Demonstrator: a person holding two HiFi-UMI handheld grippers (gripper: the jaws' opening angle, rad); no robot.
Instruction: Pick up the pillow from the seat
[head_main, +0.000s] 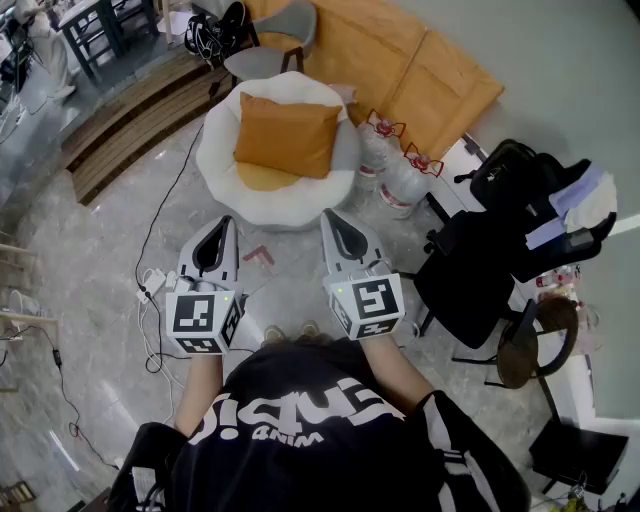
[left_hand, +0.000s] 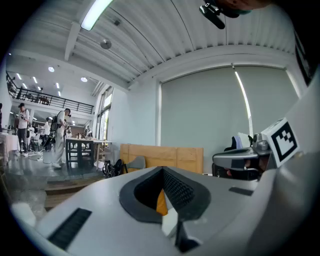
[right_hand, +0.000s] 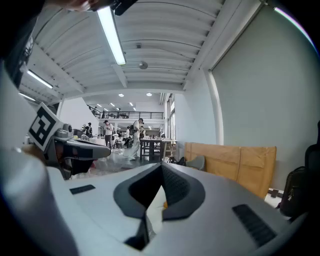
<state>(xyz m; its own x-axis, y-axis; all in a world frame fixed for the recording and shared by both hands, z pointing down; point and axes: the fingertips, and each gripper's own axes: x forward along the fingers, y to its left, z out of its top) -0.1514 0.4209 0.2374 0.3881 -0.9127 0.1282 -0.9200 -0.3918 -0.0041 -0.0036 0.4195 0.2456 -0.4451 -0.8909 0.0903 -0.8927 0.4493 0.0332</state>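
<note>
- Our left gripper (head_main: 224, 224) has its jaws pressed together with nothing between them, and we hold it above the floor (head_main: 100, 250).
- Our right gripper (head_main: 328, 214) is closed and empty too, level with the left one.
- The orange pillow (head_main: 288, 135) lies on the round white seat (head_main: 218, 160), ahead of both grippers and apart from them.
- Two water jugs (head_main: 385, 150) stand just right of the seat.

Open-plan workspace with mezzanine (right_hand: 125, 115), strip light (right_hand: 111, 35), tables (right_hand: 152, 144).
</note>
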